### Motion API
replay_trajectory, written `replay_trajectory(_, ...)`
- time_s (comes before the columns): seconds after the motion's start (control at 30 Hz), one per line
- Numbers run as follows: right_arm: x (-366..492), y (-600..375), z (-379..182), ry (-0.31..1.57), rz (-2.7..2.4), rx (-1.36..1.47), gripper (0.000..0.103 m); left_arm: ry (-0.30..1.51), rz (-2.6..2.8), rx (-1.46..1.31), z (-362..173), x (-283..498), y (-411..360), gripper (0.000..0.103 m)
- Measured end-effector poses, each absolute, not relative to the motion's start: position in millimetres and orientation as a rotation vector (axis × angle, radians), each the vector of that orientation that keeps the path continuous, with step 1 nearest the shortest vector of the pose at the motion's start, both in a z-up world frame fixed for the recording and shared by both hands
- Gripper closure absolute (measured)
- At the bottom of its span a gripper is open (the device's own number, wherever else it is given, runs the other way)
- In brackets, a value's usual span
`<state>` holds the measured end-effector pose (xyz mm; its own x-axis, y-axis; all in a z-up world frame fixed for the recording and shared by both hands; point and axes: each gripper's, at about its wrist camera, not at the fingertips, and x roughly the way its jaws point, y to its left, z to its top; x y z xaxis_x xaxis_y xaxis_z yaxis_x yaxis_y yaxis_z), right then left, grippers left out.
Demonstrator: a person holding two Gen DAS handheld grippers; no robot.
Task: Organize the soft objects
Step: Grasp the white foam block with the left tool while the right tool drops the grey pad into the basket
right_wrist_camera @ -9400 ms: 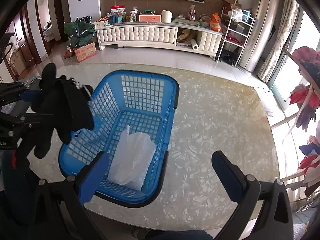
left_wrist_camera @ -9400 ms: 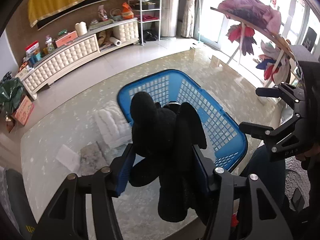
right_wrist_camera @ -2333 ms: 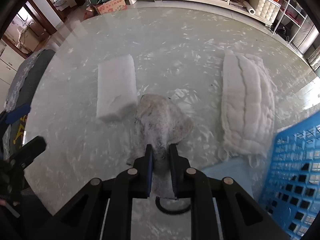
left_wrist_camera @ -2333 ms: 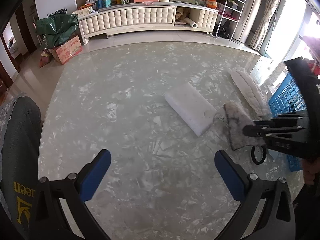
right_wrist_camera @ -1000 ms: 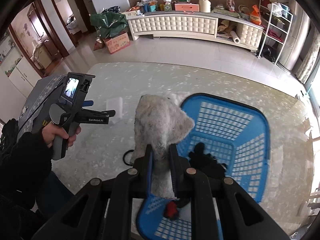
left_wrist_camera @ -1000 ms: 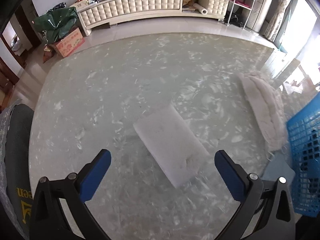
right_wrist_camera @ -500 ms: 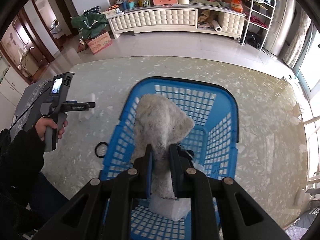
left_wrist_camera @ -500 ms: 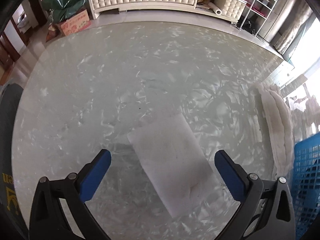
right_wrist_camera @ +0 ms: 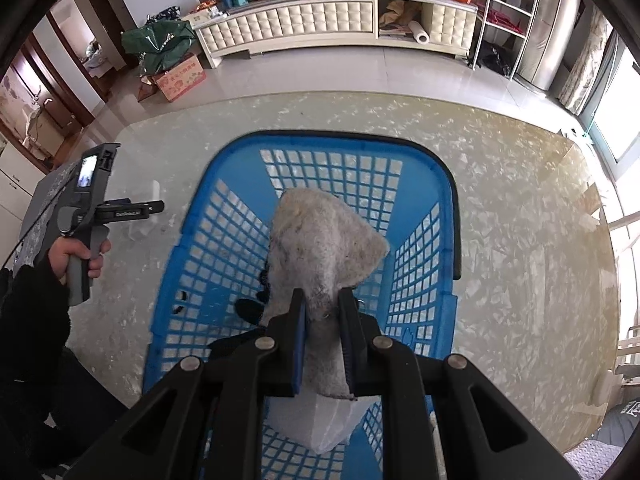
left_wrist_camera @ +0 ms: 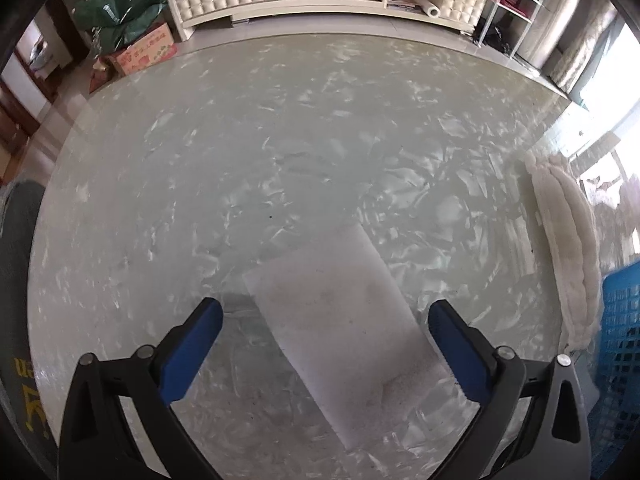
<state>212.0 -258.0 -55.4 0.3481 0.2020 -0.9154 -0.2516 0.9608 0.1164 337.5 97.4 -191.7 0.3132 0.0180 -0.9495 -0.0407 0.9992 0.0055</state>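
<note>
A limp grey fleecy cloth is clamped in the right hand-held gripper over the blue plastic lattice basket, while the white rectangular foam block, judged light and squashy, is straddled on the desk by the left hand-held gripper, whose jaws, just closing slightly, stand apart for its long sides.

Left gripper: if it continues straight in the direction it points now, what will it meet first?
Most likely the white foam pad lying flat on the table. The left gripper points steeply down with open jaws on either side of the pad, pads not touching it; nothing else shows between. Depth is hard to judge.
</note>
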Motion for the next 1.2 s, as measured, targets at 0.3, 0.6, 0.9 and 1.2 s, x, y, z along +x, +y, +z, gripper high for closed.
replay_trajectory(0.3, 235.3, -260.1, -78.1, 1.237, 0.264, -0.076, 0.088, 1.236, -0.032, 0.022, -180.8, 336.3, 81.3, 0.047)
replay_trajectory(0.6, 249.7, -253.8, -81.7, 1.241, 0.235, -0.163, 0.088, 1.212, -0.047, 0.02, -175.8, 324.8, 80.1, 0.052)
replay_trajectory(0.9, 259.8, -230.7, -89.4, 1.247, 0.193, -0.327, 0.087, 1.198, -0.105, -0.002, -162.9, 318.1, 74.9, 0.052)
replay_trajectory(1.2, 271.0, -215.9, -101.4, 1.281, 0.152, -0.449, 0.084, 1.154, -0.126, 0.016, -147.2, 310.8, 76.6, 0.052)
